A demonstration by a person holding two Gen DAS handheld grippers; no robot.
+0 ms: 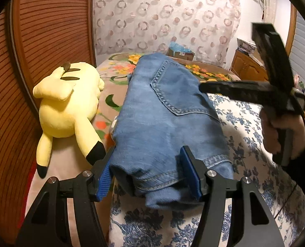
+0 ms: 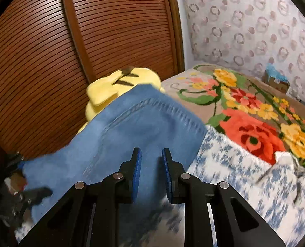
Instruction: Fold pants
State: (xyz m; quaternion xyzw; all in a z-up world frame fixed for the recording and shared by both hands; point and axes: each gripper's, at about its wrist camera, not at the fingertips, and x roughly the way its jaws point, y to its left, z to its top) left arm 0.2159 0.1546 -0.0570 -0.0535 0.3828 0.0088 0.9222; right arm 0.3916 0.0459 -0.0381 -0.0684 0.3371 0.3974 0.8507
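Here left tool (image 1: 150, 173) clamps folded jeans (image 1: 164, 111); right tool (image 2: 151, 173) blurred, unclenched.

A folded pair of blue jeans (image 1: 162, 111) fills the middle of the bed; a yellow plush toy (image 1: 68, 107) lies just beside its left edge, leaving only a thin gap; behind the toy a slatted wooden wardrobe door (image 1: 45, 30) closes off that side; to the right, the blue-flowered sheet (image 1: 247, 127) lies bare and open; beyond the jeans, the floral blanket (image 2: 251, 115) is clear up to a small box (image 2: 277, 81) by the curtain (image 1: 173, 14).
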